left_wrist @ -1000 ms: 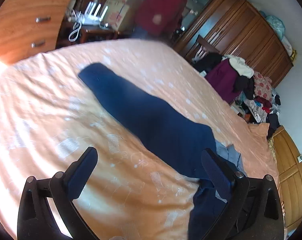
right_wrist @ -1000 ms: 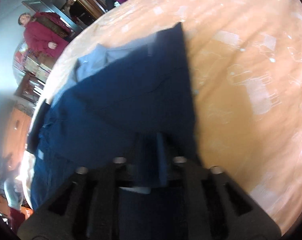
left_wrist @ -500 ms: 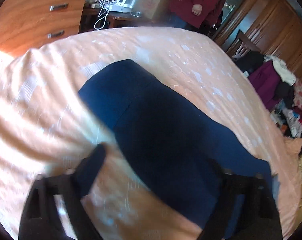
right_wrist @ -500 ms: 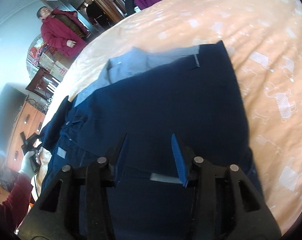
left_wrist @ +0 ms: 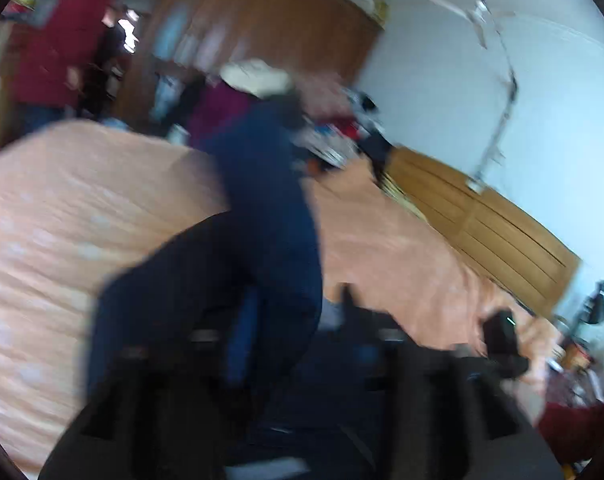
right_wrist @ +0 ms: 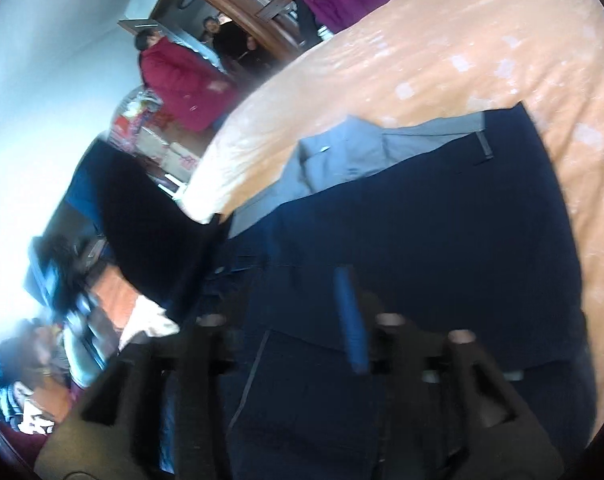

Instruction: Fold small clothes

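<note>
Navy trousers [right_wrist: 441,216] lie flat on the orange bedsheet [right_wrist: 481,40], with the grey pocket lining [right_wrist: 341,152] showing at the waist. My right gripper [right_wrist: 294,312] hovers open just above the cloth, and one blue finger pad [right_wrist: 349,320] is plain to see. The left wrist view is badly blurred. In it a trouser leg [left_wrist: 270,200] rises off the bed from between the fingers of my left gripper [left_wrist: 294,320], which looks shut on it. The right wrist view shows that lifted leg [right_wrist: 142,216] hanging dark at the left.
A person in a red coat [right_wrist: 178,80] stands beyond the bed's far end near a wooden wardrobe [left_wrist: 270,16]. A heap of clothes [left_wrist: 258,80] lies past the bed. A wooden headboard [left_wrist: 481,224] runs along the right side.
My left gripper closed on the trouser leg and swung it up off the bed. My right gripper let go of the cloth about half a second ago and stays open.
</note>
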Available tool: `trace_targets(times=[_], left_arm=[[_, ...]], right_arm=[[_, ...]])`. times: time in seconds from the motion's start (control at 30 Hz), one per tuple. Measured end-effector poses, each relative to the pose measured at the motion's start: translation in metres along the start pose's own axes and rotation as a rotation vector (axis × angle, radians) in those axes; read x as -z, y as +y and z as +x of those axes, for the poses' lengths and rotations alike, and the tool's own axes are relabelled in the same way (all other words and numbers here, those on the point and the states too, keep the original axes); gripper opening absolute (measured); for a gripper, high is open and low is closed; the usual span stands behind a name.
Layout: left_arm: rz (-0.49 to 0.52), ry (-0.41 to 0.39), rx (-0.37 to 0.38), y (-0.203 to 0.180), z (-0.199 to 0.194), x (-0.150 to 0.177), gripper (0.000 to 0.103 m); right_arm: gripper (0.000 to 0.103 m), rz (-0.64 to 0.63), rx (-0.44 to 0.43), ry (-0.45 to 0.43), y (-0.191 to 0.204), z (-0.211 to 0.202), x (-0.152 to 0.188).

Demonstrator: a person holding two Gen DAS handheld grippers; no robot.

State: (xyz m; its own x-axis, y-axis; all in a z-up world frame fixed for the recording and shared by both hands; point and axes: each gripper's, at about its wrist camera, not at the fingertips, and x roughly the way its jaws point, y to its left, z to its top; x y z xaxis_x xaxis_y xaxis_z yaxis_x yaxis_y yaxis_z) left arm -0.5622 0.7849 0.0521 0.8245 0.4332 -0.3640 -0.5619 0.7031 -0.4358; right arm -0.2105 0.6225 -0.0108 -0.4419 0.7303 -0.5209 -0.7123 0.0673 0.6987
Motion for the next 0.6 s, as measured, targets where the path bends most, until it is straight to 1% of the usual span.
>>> trace_targets(times=[0.03,0.07,0.1,0.17,0.23,0.3,0.37,0.47,0.57,0.6], left_arm=[[0.002,0.06,0.036,-0.014,0.017,0.016,0.066],[0.015,0.112,0.04,-0.022,0.028,0.031,0.065],[0.012,0.137,0.031,-0.025,0.032,0.044,0.064],[-0.07,0.169,0.039,-0.015,0.031,0.071,0.064],[-0.138,0.152,-0.009,0.0,0.016,0.088,0.064],[-0.218,0.119,-0.033,0.016,-0.005,0.104,0.065],[-0.266,0.088,-0.082,0.029,-0.023,0.116,0.069],[-0.335,0.09,-0.138,0.058,-0.038,0.135,0.069],[-0.367,0.097,-0.176,0.079,-0.048,0.152,0.069],[-0.387,0.105,-0.181,0.085,-0.048,0.158,0.07]], right_arm=[[0.054,0.017,-0.016,0.011,-0.002,0.004,-0.001],[0.054,0.04,-0.048,0.036,-0.005,0.013,-0.001],[0.055,0.053,-0.08,0.064,-0.007,0.02,-0.002],[0.055,0.064,-0.083,0.096,-0.009,0.034,-0.004],[0.055,0.075,-0.12,0.143,-0.01,0.051,-0.005],[0.056,0.079,-0.092,0.186,-0.008,0.072,-0.006],[0.056,0.081,-0.06,0.233,-0.008,0.089,-0.005],[0.056,0.078,-0.017,0.282,-0.005,0.109,0.001],[0.056,0.072,0.0,0.307,-0.002,0.128,0.007],[0.055,0.073,-0.002,0.302,-0.003,0.133,0.006]])
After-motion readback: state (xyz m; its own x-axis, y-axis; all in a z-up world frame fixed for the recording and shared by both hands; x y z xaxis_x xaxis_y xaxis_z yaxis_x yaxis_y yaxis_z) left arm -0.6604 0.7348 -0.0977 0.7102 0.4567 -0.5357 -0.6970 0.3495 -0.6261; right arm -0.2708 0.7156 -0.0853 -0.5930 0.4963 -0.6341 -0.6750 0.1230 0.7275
